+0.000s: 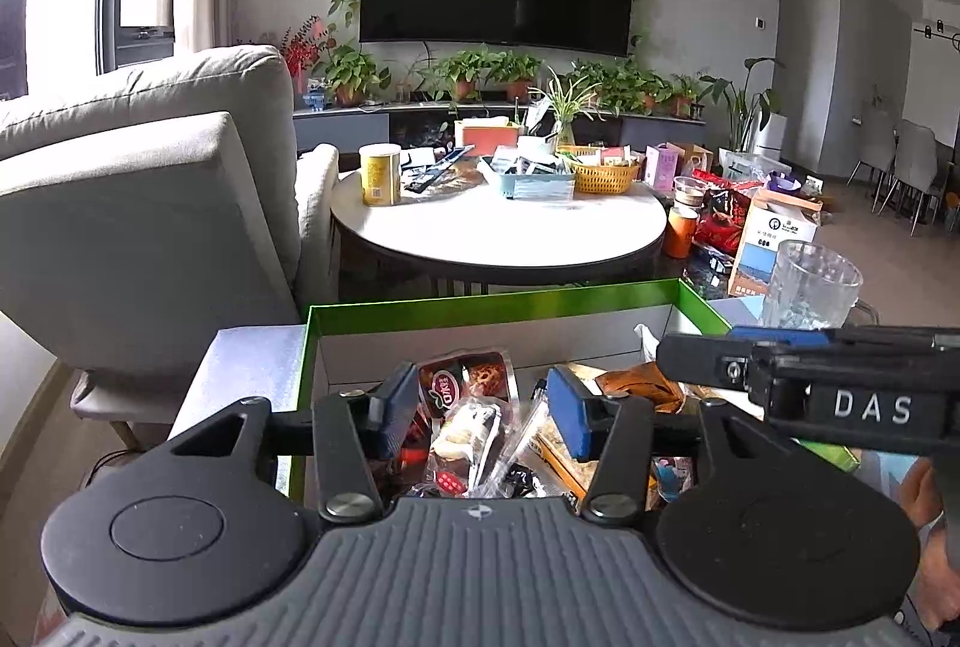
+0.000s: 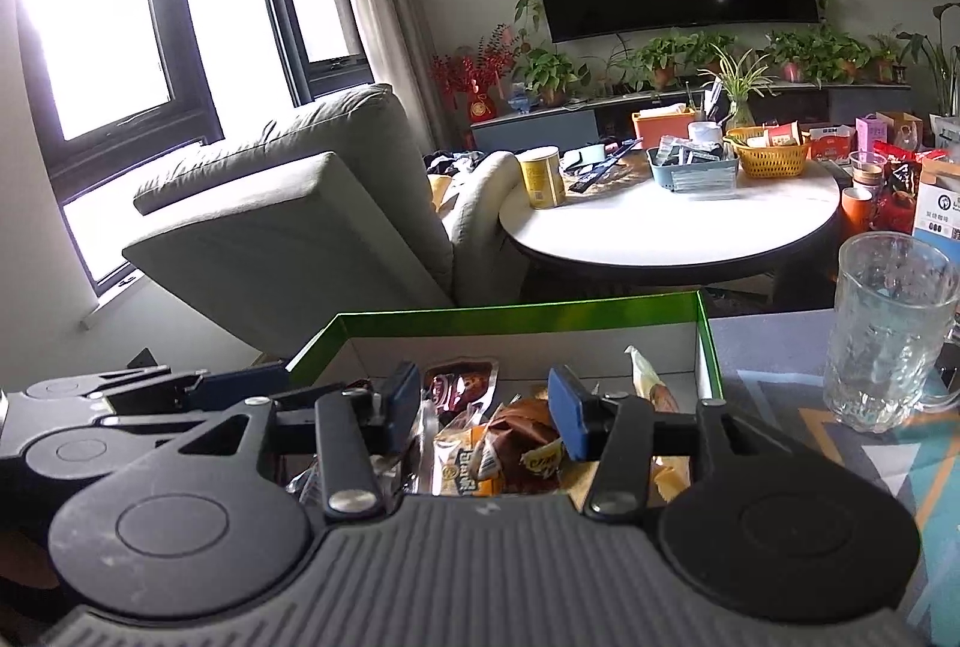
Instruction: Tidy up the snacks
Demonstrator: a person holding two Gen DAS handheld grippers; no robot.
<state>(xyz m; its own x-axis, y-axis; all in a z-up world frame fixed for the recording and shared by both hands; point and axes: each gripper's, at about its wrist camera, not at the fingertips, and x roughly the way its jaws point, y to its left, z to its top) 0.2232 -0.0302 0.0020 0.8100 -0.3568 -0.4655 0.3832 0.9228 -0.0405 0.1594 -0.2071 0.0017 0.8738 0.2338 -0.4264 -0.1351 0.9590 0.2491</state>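
Living room: wall television at 12 o'clock, armchair at 9 o'clock, cluttered round table beyond. Nearest, a patterned desk carries the task's things.

Item, box: green-rimmed, open-topped, at 12 o'clock from both cameras. Holds a loose heap of snacks, wrappers overlapping; a dark red packet lies toward the far wall, a pale wrapper leans at the right wall. Sorted or only gathered: cannot tell.

Item, left gripper: fingers spread, pinching nothing, poised over the heap.

Item, right gripper: fingers spread, likewise empty, over the heap's right half.

Item, glass mug: upright, at 2 o'clock, near the box's right wall.

Risks, as judged:
- the two grippers stand close together; they may knock when reaching into the same box.
- slick, overlapping wrappers may slip, or two may lift as one.
- a right-hand swing outward could tip the mug.
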